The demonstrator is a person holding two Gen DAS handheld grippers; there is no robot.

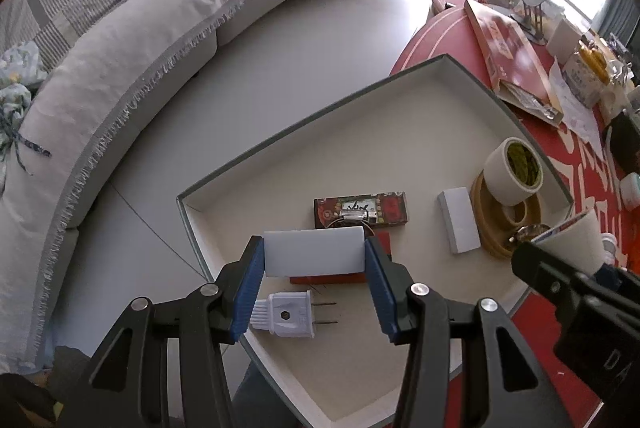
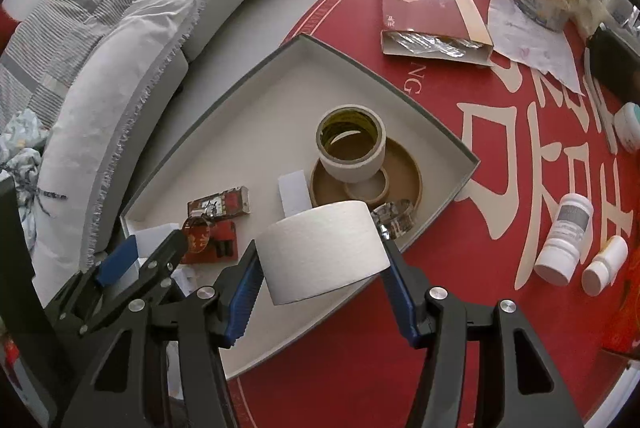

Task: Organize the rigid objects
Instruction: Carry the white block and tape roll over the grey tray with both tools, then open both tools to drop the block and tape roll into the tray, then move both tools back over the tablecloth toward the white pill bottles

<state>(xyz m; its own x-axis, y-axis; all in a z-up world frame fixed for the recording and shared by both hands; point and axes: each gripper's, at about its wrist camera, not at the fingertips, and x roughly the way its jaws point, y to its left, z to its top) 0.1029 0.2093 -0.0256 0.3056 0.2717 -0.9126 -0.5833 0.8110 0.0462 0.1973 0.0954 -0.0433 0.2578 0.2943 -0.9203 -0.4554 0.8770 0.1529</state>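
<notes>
While each pair of tongs hangs over the shallow grey-rimmed tray [image 1: 304, 116], both carry a load. Left gripper [image 1: 315, 286]: blue pads pinching a white rectangular block [image 1: 314, 252] by its ends, above the tray's near left corner. Right gripper [image 2: 320, 280]: pads pressed on a white tape roll [image 2: 324, 248], over the tray's near edge. Tray contents: white plug [image 1: 286, 316] near; dark printed box [image 1: 360, 209] at centre; white bar [image 1: 459, 220] beside a wooden ring [image 2: 404, 164] bearing a pale tape roll [image 2: 352, 144]. On the red tablecloth [image 2: 460, 328], right of the tray: two white bottles [image 2: 564, 244].
</notes>
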